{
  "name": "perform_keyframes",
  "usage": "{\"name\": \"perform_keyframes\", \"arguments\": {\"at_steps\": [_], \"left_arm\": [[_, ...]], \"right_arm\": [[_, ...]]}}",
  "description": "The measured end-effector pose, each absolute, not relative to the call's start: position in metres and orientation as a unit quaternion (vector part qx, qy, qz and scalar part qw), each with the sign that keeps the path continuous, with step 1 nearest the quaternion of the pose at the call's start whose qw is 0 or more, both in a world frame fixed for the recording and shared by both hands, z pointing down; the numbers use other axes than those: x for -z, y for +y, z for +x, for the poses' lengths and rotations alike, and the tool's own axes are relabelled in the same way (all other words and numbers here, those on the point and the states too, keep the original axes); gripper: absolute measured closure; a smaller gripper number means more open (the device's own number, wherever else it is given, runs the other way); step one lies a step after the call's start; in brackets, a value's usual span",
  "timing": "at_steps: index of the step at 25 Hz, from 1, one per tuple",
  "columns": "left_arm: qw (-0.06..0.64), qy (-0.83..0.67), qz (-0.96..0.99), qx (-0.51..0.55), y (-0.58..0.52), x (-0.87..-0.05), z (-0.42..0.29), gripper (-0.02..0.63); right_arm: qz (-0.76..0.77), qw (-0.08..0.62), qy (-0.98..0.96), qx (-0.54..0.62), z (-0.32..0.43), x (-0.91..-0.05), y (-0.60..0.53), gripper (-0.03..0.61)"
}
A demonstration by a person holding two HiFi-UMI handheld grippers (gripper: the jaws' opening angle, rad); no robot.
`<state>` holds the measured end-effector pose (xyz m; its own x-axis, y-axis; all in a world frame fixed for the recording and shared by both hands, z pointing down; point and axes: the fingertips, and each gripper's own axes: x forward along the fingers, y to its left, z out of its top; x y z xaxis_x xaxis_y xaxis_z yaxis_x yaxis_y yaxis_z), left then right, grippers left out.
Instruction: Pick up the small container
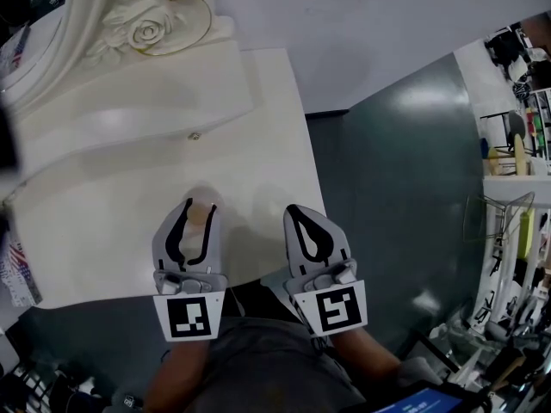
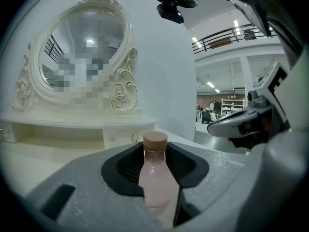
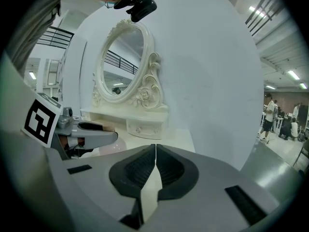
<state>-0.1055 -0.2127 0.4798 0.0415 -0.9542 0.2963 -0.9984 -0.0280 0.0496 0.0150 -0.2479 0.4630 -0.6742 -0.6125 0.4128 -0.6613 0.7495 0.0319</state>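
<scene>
Small container (image 2: pixel 155 178), before the mirror (image 2: pixel 82 52): clamped in your left gripper (image 1: pixel 198 209); right gripper (image 3: pixel 155 149) closed, empty. Risk: the tapered body may slip if you lift abruptly.

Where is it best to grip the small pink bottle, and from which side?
Probably the wide body of the bottle, below its brown cap, coming level from the person's side. It stands upright and narrows upward, so the body offers the most surface. The left gripper is closed on it there.

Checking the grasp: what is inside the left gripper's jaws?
A small pink bottle with a tan cap stands between the pads of the left gripper, pressed by both. Its base is hidden by the jaws.
</scene>
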Motion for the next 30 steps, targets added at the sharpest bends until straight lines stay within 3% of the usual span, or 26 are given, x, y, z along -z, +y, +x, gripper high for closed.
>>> {"name": "perform_keyframes", "arguments": {"at_steps": [30], "left_arm": [[-0.018,-0.718,0.694,-0.054,-0.204,-0.285,-0.138,0.468]], "right_arm": [[0.367,0.052,-0.928,0.028,-0.005,-0.311,-0.256,0.565]]}}
